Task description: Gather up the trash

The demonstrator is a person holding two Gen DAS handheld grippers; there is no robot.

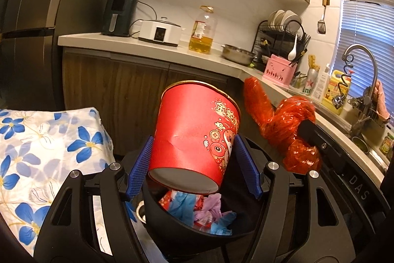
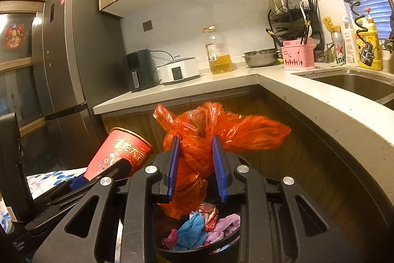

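Left tool [image 1: 194,164]: your pads clamp the red paper cup [image 1: 194,132], tilted over the bin [image 1: 197,226] at 6 o'clock. Right tool [image 2: 195,169]: pinches the orange plastic bag [image 2: 209,137] above the same bin. Centre each before releasing.

Cup [image 1: 194,137] tilted between left gripper [image 1: 194,164] fingers, above bin [image 1: 172,221] holding gloves [image 1: 187,201]. Bag [image 2: 194,159] between right gripper [image 2: 195,169] fingers, at cup's 3 o'clock, over the bin. Worktop [image 2: 246,77] behind; oil bottle [image 2: 219,51] on it at 12, sink [image 2: 357,83] at 2.
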